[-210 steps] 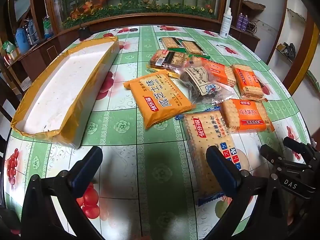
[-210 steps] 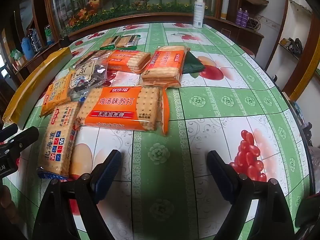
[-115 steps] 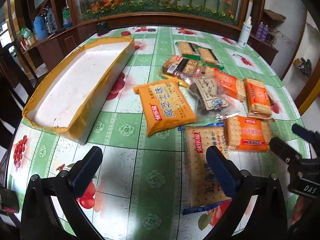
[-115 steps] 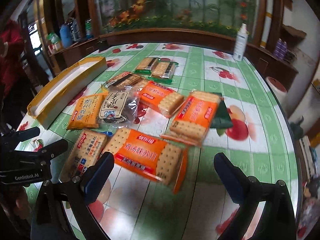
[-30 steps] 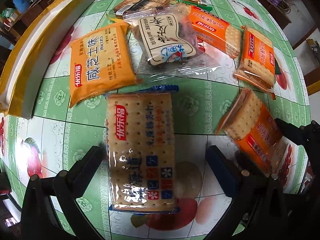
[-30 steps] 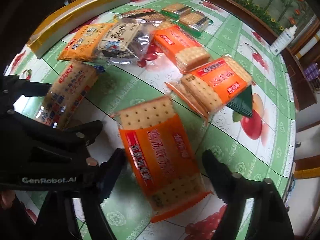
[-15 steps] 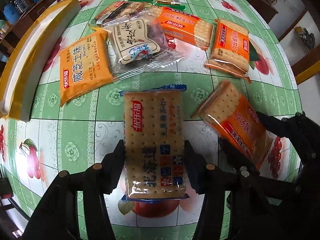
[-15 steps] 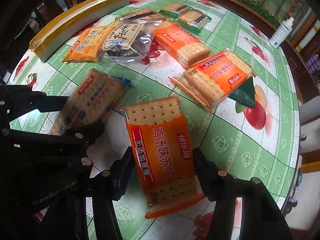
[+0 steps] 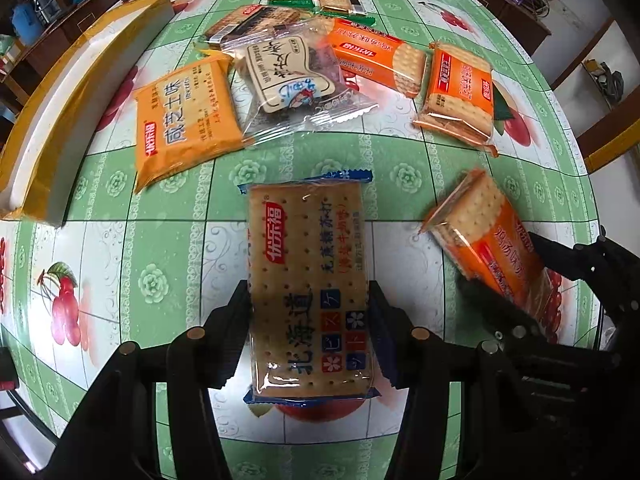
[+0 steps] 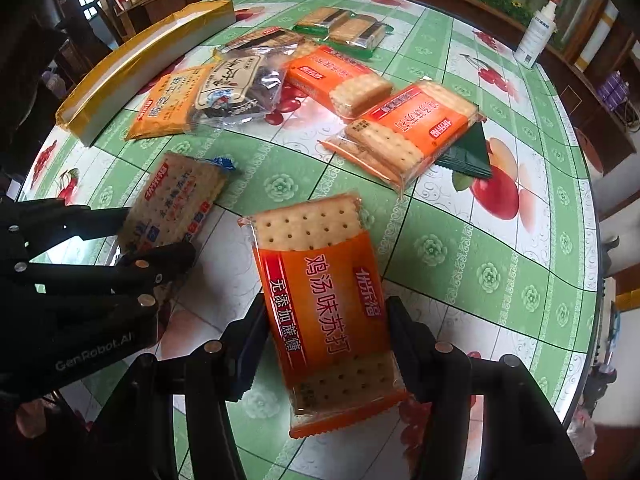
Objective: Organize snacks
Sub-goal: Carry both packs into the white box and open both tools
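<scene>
- Orange and tan wrappers are both pinched now, which is the big change from a second ago, when both packs lay flat on the desk (image 9: 168, 248) with my tongs spread wide around them.
- Left tongs (image 9: 310, 330) have just closed in on the tan soda cracker pack (image 9: 306, 276), the one with blue end seals; pads press its two long edges near the lower half.
- Right tongs (image 10: 326, 338) have closed too, clamped across the orange cracker pack (image 10: 324, 312), which sits a bit skewed between the jaws.
- From the right wrist view, the tan pack looks tipped up off the desk, so I reckon the lift has started on that side.
- Everything else looks the same as a few seconds back: yellow biscuit pack (image 9: 182, 116), clear plum bag (image 9: 292, 76), two more orange packs (image 9: 460, 92), the green ones at the far end.
- Long yellow-edged white box (image 9: 60, 120) sits empty off to the left, well apart from both held packs. My guess is that's where the snacks go.
- So two of the pile are in hand, none boxed yet. Next bit needs a carry over the other packs without snagging that crinkly bag.
</scene>
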